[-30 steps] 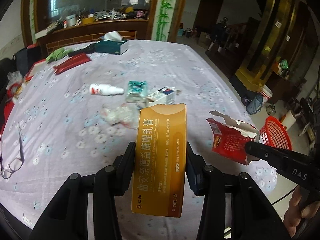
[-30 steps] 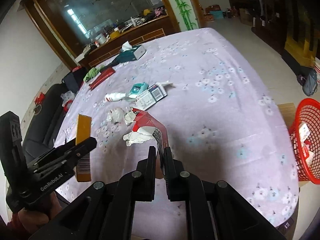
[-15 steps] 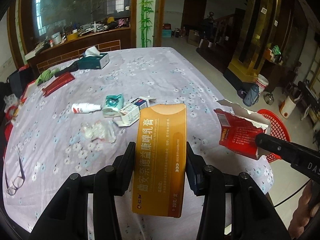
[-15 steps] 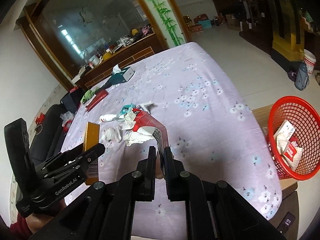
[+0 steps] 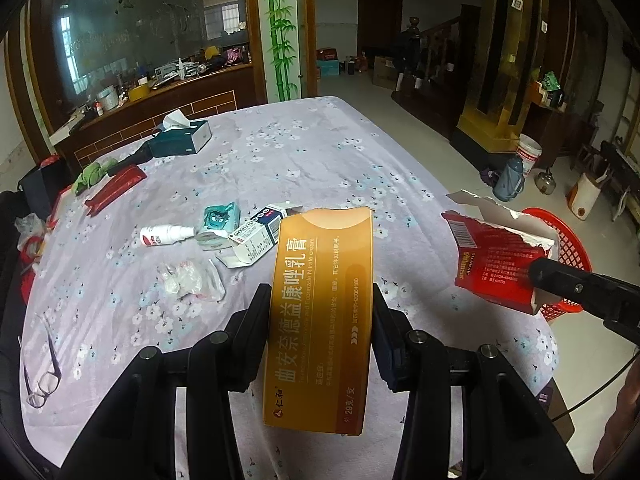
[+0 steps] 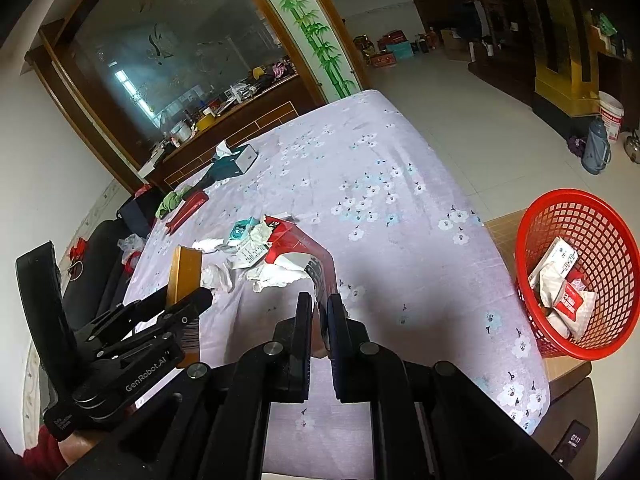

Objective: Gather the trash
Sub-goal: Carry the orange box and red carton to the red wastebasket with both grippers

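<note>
Lilac floral cloth covers the surface (image 5: 328, 152), and trash is still scattered over it. Going from the left of the left wrist view: a pair of glasses (image 5: 42, 372) at lower left, probably not trash, then a white spray bottle (image 5: 166, 235), a crumpled clear wrapper (image 5: 192, 280), a teal packet (image 5: 218, 220) and an opened blue-and-white carton (image 5: 256, 240) near the middle of the frame. A tissue box (image 5: 182, 138) sits in the upper left, far from the pile.

At lower centre of that view the left hand-held gripper (image 5: 320, 320) pinches an orange cream box (image 5: 320, 320) by its two long sides, upright and lifted off the cloth. To the right, the right hand-held gripper (image 6: 319, 316) is pressed together on a torn red carton (image 6: 304, 252), also held in the air; in the right wrist view the carton rises straight out from between its jaws.

At the far right of the right wrist view stands the red basket (image 6: 536, 216), beside the corner of the surface and lower than it, already holding several crumpled packets. So the work looks partly done: some trash is binned, two pieces are in hand but well apart from the basket, and the middle cluster is left to gather.
</note>
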A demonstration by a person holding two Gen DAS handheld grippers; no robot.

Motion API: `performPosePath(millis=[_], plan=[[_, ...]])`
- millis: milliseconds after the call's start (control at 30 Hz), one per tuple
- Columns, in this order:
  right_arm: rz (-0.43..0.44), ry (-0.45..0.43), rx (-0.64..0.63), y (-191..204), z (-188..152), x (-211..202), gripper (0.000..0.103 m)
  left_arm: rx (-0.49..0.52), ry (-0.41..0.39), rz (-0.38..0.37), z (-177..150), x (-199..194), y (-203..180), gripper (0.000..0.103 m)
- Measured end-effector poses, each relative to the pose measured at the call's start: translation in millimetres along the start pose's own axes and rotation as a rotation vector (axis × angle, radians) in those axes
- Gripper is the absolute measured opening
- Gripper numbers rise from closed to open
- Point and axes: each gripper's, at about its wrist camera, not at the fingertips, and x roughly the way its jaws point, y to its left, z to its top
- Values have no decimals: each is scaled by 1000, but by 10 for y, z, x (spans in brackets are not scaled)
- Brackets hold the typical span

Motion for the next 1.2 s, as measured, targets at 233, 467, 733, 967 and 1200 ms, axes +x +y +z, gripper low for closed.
performPosePath(millis=[233, 467, 733, 967, 1200], plan=[[9, 5, -12, 17, 10, 8, 8, 12, -8, 18, -4, -27, -35, 44], [9, 8, -10, 10, -4, 2, 8, 14, -6, 17, -5, -28, -43, 44], [-18, 12, 2, -104, -41, -35, 8, 34, 4, 5, -1, -2, -127, 45], [-66, 5, 47, -337, -68, -147, 8, 65, 18, -28, 22, 68, -324, 45], [-106, -22, 112, -647, -71, -330, 8, 115, 27, -77, 50, 154, -645, 45]])
